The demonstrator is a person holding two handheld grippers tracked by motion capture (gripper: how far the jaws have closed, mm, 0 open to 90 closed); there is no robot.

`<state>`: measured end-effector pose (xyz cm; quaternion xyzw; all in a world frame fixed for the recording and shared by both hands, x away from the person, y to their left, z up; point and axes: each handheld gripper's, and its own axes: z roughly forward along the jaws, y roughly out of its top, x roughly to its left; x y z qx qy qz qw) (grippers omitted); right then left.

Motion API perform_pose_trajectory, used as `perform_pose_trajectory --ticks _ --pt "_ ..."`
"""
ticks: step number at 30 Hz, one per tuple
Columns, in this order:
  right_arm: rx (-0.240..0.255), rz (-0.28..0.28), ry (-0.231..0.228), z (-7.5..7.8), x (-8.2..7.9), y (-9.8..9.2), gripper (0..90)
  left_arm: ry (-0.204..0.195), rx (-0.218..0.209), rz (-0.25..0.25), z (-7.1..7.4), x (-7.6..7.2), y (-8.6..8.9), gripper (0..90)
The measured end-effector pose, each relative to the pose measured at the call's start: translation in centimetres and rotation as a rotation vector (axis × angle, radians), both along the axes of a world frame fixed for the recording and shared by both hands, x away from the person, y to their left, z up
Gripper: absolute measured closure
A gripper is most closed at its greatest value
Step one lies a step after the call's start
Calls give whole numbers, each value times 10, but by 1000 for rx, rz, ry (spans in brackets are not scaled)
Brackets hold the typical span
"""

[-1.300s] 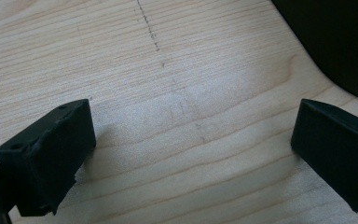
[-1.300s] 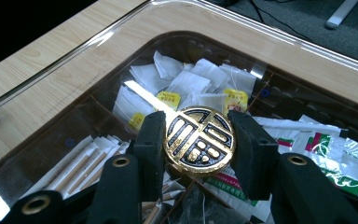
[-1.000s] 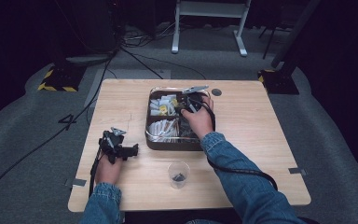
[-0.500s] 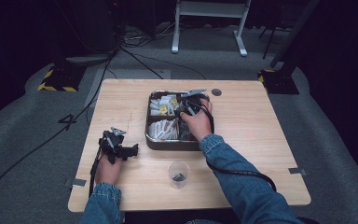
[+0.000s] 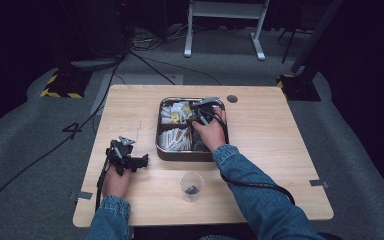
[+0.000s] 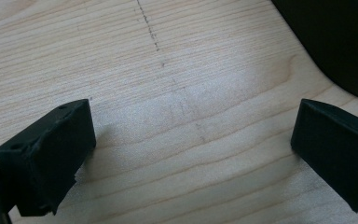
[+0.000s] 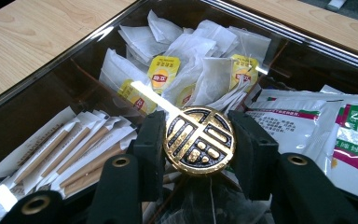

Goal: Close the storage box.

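Forearm in a denim sleeve, rising from the lower left of the high view, hand wrapped around the left gripper (image 5: 139,162) and resting on the wooden table (image 5: 280,150), jaws aimed rightward toward the tray. Jaws spread wide in the left gripper view (image 6: 191,154), nothing between them, only bare wood grain beneath. Clear plastic cup (image 5: 192,186) standing at lower centre, near the table's front edge, something dark in its bottom. Metal tray (image 5: 160,145) just above it, at centre frame, divided into compartments of tea bags (image 7: 193,70) and paper-wrapped sticks (image 7: 70,149). Right forearm reaching up from the bottom right, hand bent down over the tray. Right gripper (image 7: 198,140) closed on a round black-and-gold knob (image 7: 199,140), pads pressing both its sides, above the tray's middle.
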<state>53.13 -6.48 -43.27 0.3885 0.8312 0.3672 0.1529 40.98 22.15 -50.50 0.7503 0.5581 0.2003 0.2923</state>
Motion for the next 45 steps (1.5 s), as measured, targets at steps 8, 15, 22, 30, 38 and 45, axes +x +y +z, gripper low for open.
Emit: perform_pose_trajectory --ticks 8,15,22,30,38,45 --pt "4 8 -4 -3 2 -1 590 0 0 0 0 0 0 1" --pt "18 15 6 -4 2 -3 589 0 0 0 0 0 0 1" --pt "53 9 10 -3 4 -5 511 0 0 0 0 0 0 1" --pt "83 24 -14 13 3 -10 409 0 0 0 0 0 0 1" --pt "102 32 -46 36 -3 -27 382 -1 1 2 0 0 0 1" --pt "105 48 -83 58 -13 -47 370 0 -2 3 0 -1 0 1"
